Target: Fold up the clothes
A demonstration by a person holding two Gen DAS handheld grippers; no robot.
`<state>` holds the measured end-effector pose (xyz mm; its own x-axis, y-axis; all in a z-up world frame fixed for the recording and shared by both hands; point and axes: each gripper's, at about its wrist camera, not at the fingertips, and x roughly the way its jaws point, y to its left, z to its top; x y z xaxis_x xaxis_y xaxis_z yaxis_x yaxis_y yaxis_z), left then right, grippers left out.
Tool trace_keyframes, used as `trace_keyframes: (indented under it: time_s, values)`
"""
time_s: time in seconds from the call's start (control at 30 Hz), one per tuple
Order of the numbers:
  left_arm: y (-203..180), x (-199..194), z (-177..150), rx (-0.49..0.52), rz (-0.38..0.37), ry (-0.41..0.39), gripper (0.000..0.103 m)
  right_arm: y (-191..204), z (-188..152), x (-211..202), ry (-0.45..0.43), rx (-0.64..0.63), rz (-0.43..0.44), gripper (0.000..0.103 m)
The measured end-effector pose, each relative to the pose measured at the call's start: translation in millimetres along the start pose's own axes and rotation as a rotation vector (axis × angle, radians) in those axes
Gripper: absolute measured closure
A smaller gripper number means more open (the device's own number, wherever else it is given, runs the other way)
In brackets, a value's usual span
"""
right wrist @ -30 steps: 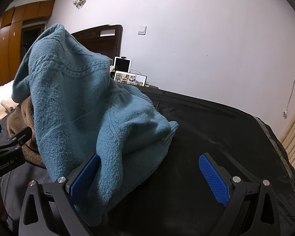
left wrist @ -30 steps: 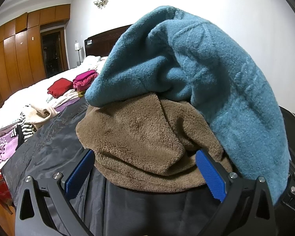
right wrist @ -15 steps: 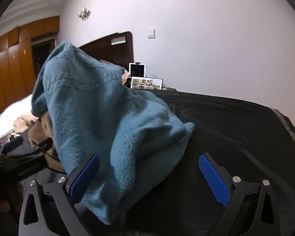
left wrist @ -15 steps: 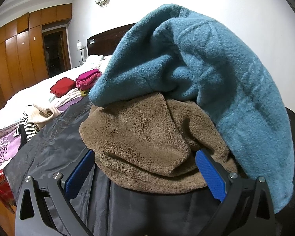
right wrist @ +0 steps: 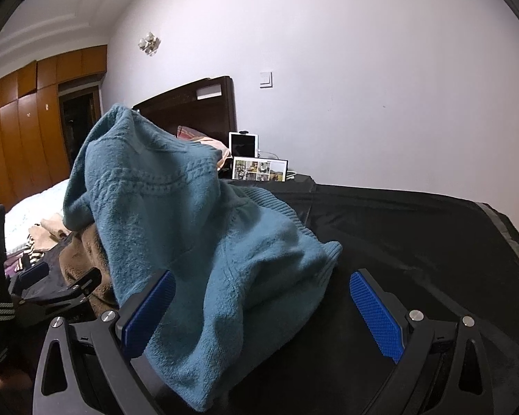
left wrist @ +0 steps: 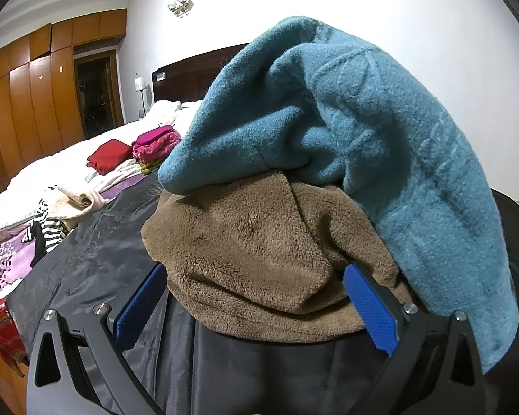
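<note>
A teal knit sweater (left wrist: 380,131) lies heaped over a brown fleece garment (left wrist: 259,252) on a black sheet (left wrist: 97,259). My left gripper (left wrist: 256,307) is open, its blue pads on either side of the brown fleece's near edge. In the right wrist view the teal sweater (right wrist: 197,242) drapes down over the left finger of my right gripper (right wrist: 263,314), which is open. The brown fleece (right wrist: 86,259) peeks out at the left under the sweater, with my left gripper (right wrist: 65,290) beside it.
A bed at the left holds a red folded garment (left wrist: 109,155), a pink pile (left wrist: 157,143), a cream garment (left wrist: 74,200) and a striped one (left wrist: 48,231). A wooden wardrobe (left wrist: 34,103) lines the left wall. A photo frame (right wrist: 259,169) and tablet (right wrist: 244,143) stand behind the black sheet (right wrist: 415,242).
My right gripper has drawn back from the heap, so the teal sweater looks smaller and more of the room shows. My left gripper has shifted slightly; both stay open.
</note>
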<state>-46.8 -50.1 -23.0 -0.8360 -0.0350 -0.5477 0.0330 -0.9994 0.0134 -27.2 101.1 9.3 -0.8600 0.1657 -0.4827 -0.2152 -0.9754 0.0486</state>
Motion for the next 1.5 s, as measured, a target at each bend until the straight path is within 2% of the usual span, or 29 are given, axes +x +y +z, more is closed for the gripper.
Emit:
trace_keyframes:
  time_s: [0.4, 0.67, 0.87, 1.03, 1.13, 1.33, 1.5]
  values:
    - [2, 1, 0, 0.008, -0.01, -0.013, 0.0, 0, 1, -1, -0.005, 0.005, 0.035, 0.001]
    - [18, -4, 9, -0.023, -0.012, -0.048, 0.0, -7, 23, 4, -0.028, 0.064, 0.059, 0.001]
    - [37, -5, 15, -0.046, 0.011, -0.064, 0.0, -9, 51, 26, -0.017, 0.141, 0.058, 0.001]
    - [54, -8, 22, -0.076, 0.025, -0.081, 0.0, 15, 74, 50, -0.006, 0.133, 0.126, 0.001]
    - [65, -10, 25, -0.097, 0.035, -0.09, 0.0, 41, 79, 63, 0.004, 0.055, 0.171, 0.001]
    - [88, -15, 28, -0.135, 0.06, -0.104, 0.0, 80, 61, 87, 0.097, -0.065, 0.265, 0.001]
    - [104, -20, 33, -0.176, 0.074, -0.121, 0.0, 95, 26, 104, 0.234, -0.132, 0.344, 0.001]
